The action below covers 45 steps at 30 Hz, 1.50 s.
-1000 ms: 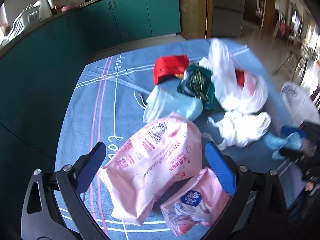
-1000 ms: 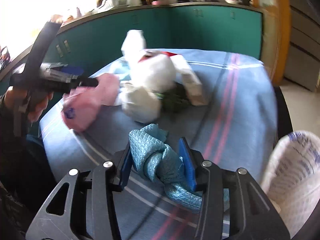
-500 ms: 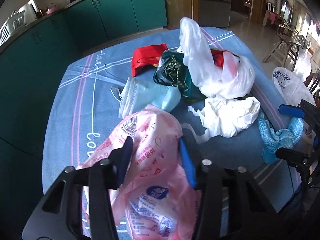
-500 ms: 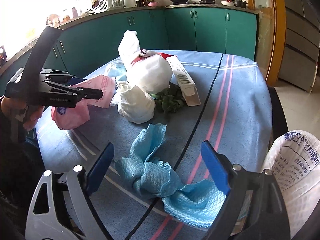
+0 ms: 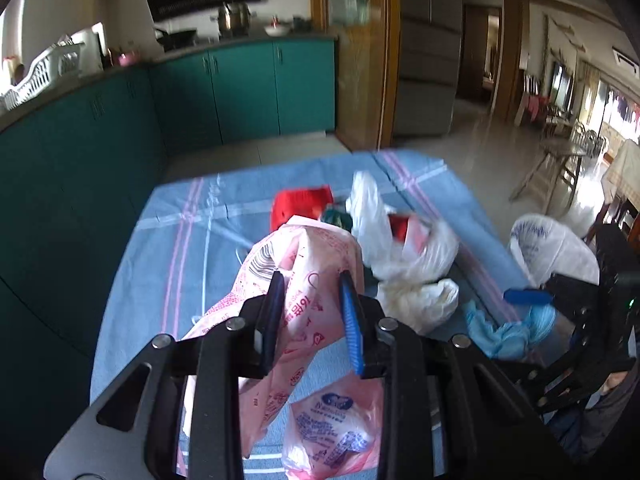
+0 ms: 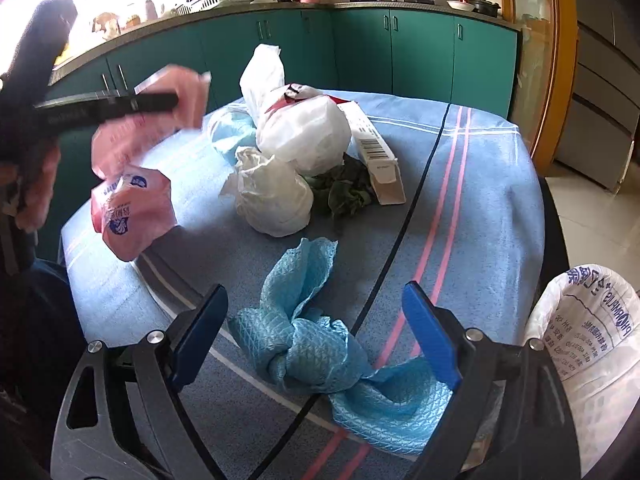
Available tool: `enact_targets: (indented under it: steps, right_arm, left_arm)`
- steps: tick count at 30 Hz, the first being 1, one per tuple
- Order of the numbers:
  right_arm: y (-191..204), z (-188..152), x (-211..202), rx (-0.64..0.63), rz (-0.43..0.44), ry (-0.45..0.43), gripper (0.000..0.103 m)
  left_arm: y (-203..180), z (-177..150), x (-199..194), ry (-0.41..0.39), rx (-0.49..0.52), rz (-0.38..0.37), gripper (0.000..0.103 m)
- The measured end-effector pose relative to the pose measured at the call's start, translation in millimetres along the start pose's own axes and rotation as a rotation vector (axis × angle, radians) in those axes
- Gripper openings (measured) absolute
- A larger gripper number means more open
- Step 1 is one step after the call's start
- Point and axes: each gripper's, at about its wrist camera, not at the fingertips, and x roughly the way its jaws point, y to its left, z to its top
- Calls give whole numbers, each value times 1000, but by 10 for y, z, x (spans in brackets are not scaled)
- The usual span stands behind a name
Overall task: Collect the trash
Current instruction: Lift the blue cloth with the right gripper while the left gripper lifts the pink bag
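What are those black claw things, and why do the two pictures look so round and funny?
They are grabbers, one in each of a person's hands. Each carries a tiny wide-eyed camera that looks along its two fingers, which bends the picture round.

One picture looks out from the left gripper. It is squeezed shut on a pink plastic wrapper, lifting it off the blue tablecloth.

The other looks out from the right gripper. It is wide open around a crumpled blue cloth, not squeezing it.

Also on the table: white plastic bags, a long carton with a barcode and something dark green. A white sack stands beside the table, probably for trash.
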Motion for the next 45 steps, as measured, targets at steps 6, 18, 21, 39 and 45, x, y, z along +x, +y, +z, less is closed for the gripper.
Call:
enact_targets:
  steps: [6,18,21,39,45]
  right_arm:
    - [144,-26,44,-62,-76,41,87]
    - [118,-32,135,-48,-99,88,87]
    - [154,-43,128,-63,-84,82,73]
    - [217,-30,-68,-47,-8,-31,45]
    - [199,-7,-138,-43,-13,-61,45]
  left_arm:
    - [-3,55,-109,-62,-8,19,30]
    - [55,-21,-117,-67,-19,45,30]
    - [54,-36,-123,-70,-22,50,30]
    - [87,-42,-211,-120,-43,58,30]
    - [105,-34,-222,-120,-42,63,30]
